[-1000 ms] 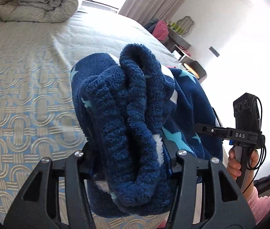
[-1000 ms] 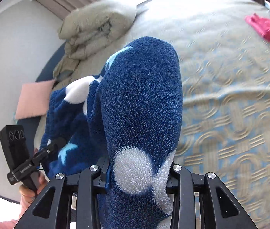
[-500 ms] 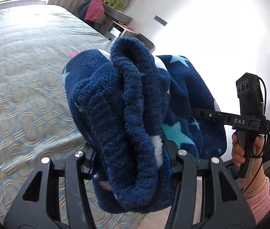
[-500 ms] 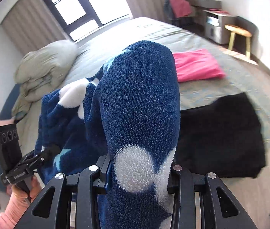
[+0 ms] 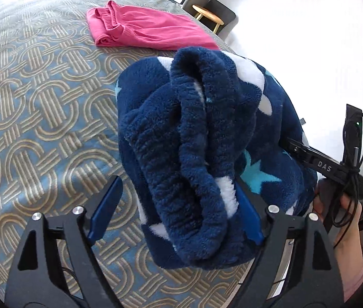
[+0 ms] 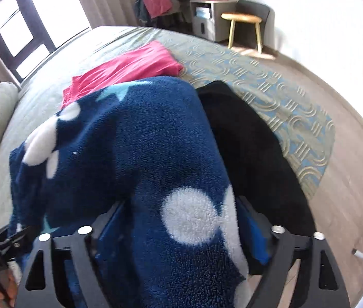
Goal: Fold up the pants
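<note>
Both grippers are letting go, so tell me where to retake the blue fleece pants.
Grip the blue fleece pants at the thick ribbed waistband roll, from above: it stands bunched between the opening left gripper pads.

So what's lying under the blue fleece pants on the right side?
In the right wrist view, the blue fleece pants overlap a folded black garment on the patterned bedspread. How far the black piece extends beneath is covered.

Bright window (image 6: 19, 38), patterned bed (image 5: 40, 107), wooden stool (image 6: 241, 19) by white wall (image 6: 309, 7)
</note>
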`<state>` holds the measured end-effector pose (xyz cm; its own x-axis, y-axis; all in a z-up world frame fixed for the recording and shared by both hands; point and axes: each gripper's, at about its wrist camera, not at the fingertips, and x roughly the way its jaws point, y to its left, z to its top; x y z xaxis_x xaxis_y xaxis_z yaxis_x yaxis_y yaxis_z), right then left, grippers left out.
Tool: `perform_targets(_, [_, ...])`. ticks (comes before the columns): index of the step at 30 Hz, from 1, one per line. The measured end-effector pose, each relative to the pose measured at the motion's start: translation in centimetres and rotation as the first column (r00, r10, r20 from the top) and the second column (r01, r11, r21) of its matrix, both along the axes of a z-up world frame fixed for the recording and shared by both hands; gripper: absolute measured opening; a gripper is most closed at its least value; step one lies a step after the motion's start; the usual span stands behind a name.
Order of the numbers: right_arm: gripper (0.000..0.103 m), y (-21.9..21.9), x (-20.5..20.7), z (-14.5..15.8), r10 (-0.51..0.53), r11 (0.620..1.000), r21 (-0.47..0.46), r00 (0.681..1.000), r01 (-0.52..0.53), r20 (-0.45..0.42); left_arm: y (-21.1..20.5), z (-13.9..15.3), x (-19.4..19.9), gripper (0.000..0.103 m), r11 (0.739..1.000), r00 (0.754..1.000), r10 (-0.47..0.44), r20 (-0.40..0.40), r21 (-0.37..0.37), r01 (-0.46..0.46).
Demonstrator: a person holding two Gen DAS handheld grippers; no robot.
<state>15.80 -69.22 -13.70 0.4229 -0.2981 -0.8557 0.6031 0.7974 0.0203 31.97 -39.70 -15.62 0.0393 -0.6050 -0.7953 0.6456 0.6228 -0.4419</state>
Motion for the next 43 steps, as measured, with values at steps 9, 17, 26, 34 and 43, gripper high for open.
perform_targets(9, [0.102,6.8,-4.3,7.1,-0.037,0.952,-0.302,0.998,0.048,0.041,2.7,8.4,-5.9,0.085,0.998,0.961,-0.068,0.27,0.003,0.07])
perform_targets(17, [0.102,22.6,-13.3,9.5,0.02,0.962,-0.269,0.973,0.044,0.23,7.9,10.6,-12.8,0.094,0.999,0.916,-0.003,0.401,-0.036,0.019])
perform_targets(26, [0.099,25.5,-16.8,8.4,-0.004,0.984,-0.172,0.982,0.037,0.186,12.7,12.6,-16.9,0.097,0.997,0.883,0.071,0.465,-0.027,-0.066])
perform_targets(34, [0.099,25.9,-18.8,11.1,-0.019,0.981,-0.184,0.975,0.061,0.221,12.6,12.8,-18.4,0.097,0.996,0.868,0.089,0.489,-0.026,-0.088])
perform_targets(43, [0.099,24.9,-19.9,11.4,-0.055,0.985,-0.146,0.965,0.095,0.257,12.2,14.0,-19.5,0.097,0.997,0.833,0.079,0.547,-0.023,-0.079])
